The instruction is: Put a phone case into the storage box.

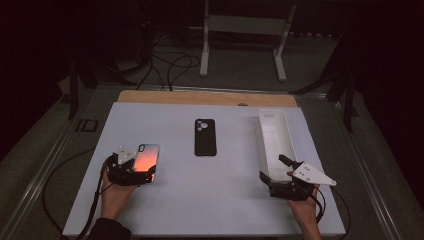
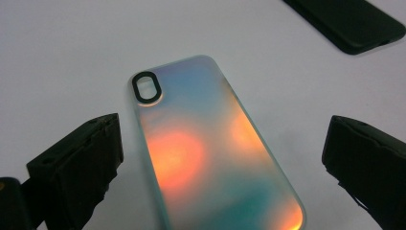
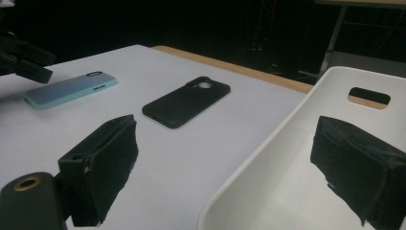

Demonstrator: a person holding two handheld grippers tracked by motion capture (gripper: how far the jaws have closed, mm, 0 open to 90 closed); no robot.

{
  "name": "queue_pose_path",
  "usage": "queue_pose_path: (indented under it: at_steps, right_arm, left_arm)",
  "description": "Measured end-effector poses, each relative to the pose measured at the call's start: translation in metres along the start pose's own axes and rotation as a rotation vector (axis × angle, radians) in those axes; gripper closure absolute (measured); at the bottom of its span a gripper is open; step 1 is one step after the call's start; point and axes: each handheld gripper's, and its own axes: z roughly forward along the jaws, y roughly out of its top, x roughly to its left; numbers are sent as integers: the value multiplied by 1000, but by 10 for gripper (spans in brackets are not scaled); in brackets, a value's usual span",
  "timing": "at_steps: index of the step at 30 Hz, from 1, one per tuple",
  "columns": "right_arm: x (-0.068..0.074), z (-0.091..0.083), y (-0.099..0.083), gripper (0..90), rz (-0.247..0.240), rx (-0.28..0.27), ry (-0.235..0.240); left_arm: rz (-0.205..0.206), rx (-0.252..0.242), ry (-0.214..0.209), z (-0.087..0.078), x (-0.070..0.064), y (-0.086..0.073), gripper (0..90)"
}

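An iridescent orange-blue phone case (image 1: 148,160) lies back-up at the table's left. My left gripper (image 1: 140,172) is open at the case's near end; in the left gripper view the case (image 2: 210,148) lies between and below the two spread jaws, untouched. A black phone case (image 1: 205,137) lies flat mid-table, also seen as a corner (image 2: 354,24) in that view. A long white tray (image 1: 267,125) stands at the right. My right gripper (image 1: 272,167) is open at its near end; one jaw is outside the tray wall (image 3: 268,148), the other inside.
The white tabletop (image 1: 210,195) has free room in front of and between the cases. A wooden strip (image 1: 205,97) marks the far edge. Beyond it stand a white frame (image 1: 245,25) and floor cables (image 1: 170,65). The tray's far wall has a handle slot (image 3: 368,98).
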Motion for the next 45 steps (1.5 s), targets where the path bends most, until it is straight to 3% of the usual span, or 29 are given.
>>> queue_pose_path:
  at_steps: [6, 10, 21, 23, 27, 35, 45]
  right_arm:
    - [0, 0, 0, 88, -3, 2, 0]
    - [0, 0, 0, 88, -3, 2, 0]
    - [0, 0, 0, 88, -3, 1, 0]
    - [0, 0, 0, 88, -2, 1, 1]
    - [0, 0, 0, 88, -1, 0, 0]
    - [1, 1, 0, 88, -5, 3, 2]
    - [1, 1, 0, 88, -7, 3, -1]
  left_arm:
    - [1, 48, 5, 10, -3, 2, 7]
    - [-18, 86, 32, 17, -2, 1, 6]
    - [-22, 181, 71, 31, -3, -4, 2]
    - [-43, 183, 56, 32, -1, -6, 1]
    - [-35, 185, 45, 30, -1, -5, 58]
    - [-56, 211, 36, 28, 4, -2, 143]
    - [-49, 205, 32, 27, 5, -2, 165]
